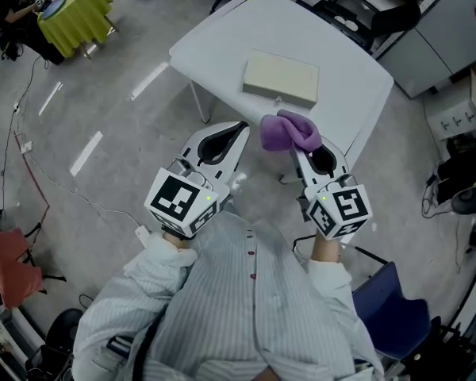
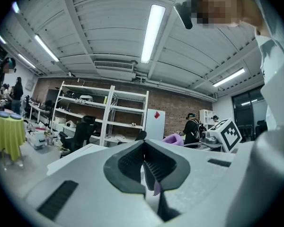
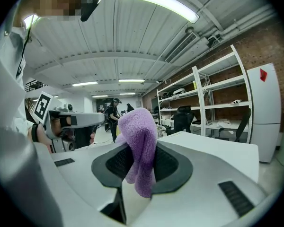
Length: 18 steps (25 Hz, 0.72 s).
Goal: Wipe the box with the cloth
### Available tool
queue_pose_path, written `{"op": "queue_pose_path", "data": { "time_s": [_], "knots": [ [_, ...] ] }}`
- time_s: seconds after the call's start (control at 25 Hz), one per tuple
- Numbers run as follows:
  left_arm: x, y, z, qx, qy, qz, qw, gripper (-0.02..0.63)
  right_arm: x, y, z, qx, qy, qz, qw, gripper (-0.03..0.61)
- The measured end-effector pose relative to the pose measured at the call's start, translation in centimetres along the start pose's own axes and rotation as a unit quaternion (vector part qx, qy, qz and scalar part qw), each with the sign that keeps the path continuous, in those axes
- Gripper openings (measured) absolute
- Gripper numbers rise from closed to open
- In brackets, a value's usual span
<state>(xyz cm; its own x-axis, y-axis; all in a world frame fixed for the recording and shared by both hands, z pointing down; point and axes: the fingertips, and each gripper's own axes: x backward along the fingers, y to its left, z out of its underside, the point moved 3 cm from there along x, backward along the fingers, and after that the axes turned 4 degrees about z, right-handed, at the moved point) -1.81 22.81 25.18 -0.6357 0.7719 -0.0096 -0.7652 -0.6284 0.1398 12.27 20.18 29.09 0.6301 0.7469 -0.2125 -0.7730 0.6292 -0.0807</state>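
Observation:
A flat beige box [image 1: 281,78] lies on the white table [image 1: 222,30]. My right gripper [image 1: 308,145] is shut on a purple cloth [image 1: 287,130], held up over the table's near edge, just short of the box. In the right gripper view the cloth [image 3: 139,145] bunches up between the jaws and droops over them. My left gripper [image 1: 236,129] hovers beside it to the left, off the table's near corner, with its jaws shut and nothing in them [image 2: 149,167]. Both grippers point upward, level with the room.
A round table with a yellow-green cover [image 1: 74,10] stands far left. Cables [image 1: 32,173] run across the floor. A blue chair [image 1: 393,308] sits at the lower right and a red seat [image 1: 8,264] at the lower left. Shelving [image 2: 102,112] and people stand in the background.

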Motion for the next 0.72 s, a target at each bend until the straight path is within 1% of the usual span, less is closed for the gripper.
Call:
{"op": "queue_pose_path", "data": {
  "time_s": [0.12, 0.24, 0.4, 0.56, 0.72],
  "knots": [
    [0.0, 3.6, -0.1, 0.0, 0.004, 0.001, 1.0, 0.009, -3.1, 0.1, -0.4, -0.003, 0.005, 0.014, 1.0, 0.098],
    [0.0, 6.0, 0.7, 0.0, 0.014, 0.005, 0.9999, 0.008, -5.3, 0.3, -0.1, -0.003, 0.016, 0.023, 1.0, 0.098],
    [-0.4, 7.9, 1.8, 0.028, 0.014, 0.011, 0.9995, 0.009, -6.8, 0.1, 0.4, -0.008, 0.03, 0.036, 0.999, 0.098],
    [-1.6, 9.2, 2.1, 0.042, 0.015, 0.018, 0.9988, 0.009, -8.0, -1.0, 1.0, -0.009, 0.047, 0.041, 0.998, 0.098],
    [-3.2, 10.9, 2.4, 0.045, 0.015, 0.021, 0.9986, 0.009, -10.1, -2.4, 0.9, -0.012, 0.047, 0.042, 0.998, 0.098]
  ]
}}
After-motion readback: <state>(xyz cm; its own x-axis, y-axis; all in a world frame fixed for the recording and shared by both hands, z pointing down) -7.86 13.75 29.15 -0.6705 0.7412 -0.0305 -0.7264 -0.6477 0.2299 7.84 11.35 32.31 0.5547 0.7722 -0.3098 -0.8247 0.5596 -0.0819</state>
